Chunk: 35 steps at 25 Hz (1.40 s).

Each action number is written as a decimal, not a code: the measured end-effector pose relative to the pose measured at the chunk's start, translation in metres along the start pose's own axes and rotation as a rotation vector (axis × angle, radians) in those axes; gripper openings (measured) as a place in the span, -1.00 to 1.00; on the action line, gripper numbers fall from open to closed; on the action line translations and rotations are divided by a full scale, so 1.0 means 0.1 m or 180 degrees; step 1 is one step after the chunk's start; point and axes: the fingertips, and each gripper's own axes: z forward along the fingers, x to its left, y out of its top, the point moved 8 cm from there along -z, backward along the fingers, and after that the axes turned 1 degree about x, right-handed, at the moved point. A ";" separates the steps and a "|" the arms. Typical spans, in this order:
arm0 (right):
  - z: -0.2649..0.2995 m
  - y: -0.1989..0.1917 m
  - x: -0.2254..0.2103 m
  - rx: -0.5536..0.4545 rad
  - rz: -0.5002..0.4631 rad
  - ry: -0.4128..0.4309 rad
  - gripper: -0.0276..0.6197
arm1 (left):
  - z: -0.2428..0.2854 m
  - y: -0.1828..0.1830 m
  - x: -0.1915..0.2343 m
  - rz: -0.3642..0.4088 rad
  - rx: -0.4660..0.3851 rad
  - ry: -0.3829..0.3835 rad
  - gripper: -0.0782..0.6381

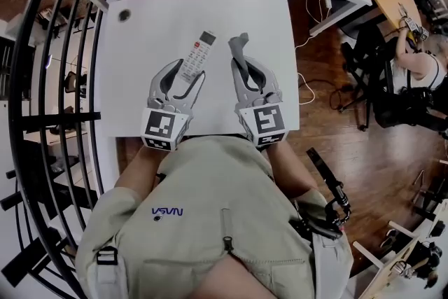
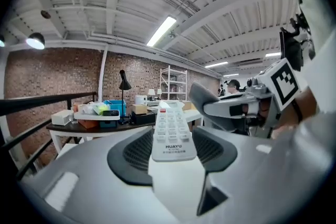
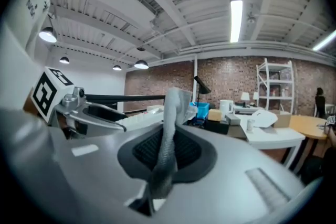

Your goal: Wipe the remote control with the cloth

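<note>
White counter [image 1: 140, 66] fills the middle of the head view. A black railing [image 1: 49, 80] curves along its left and a wooden floor [image 1: 336, 143] lies to its right, where a seated person [image 1: 420, 70] works at another desk well apart. Nothing else lies on the counter near the two grippers.

The left gripper [image 1: 183, 80] has its jaws fairly wide and closed on the near end of the remote control [image 1: 197, 56]. The remote's long axis runs away from the person, leaning slightly right, with the button face up and the red-button end farthest out. The right gripper [image 1: 241, 70], just beside it, has its jaws nearly together, pinching the grey cloth [image 1: 239, 45], which sticks out beyond the fingertips, apart from the remote.

Only the left gripper view shows the brand print at the remote's [image 2: 170, 134] near end, between the dark pads. It also takes in a brick wall, a cluttered side desk [image 2: 94, 123], a desk lamp [image 2: 124, 81] and a shelving unit [image 2: 173, 81]. The right gripper view shows the cloth [image 3: 170, 134] as a narrow upright fold, clamped between the pads.
</note>
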 end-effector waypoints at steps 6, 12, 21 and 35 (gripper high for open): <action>0.06 -0.11 -0.07 0.0110 0.0036 -0.0113 -0.83 | 0.07 -0.09 0.02 0.0146 0.0141 0.0234 -0.11; 0.17 -0.33 -0.08 0.0313 0.0094 -0.0123 -0.83 | 0.19 -0.40 0.08 0.0150 0.0432 0.0338 -0.11; 0.41 -0.73 -0.13 0.0722 0.0158 -0.0055 -0.83 | 0.48 -0.85 0.15 0.0141 0.0887 0.0471 -0.11; 0.78 -1.60 -0.12 0.1644 0.0178 0.0101 -0.82 | 0.80 -1.51 0.23 -0.0013 0.1613 0.0499 -0.11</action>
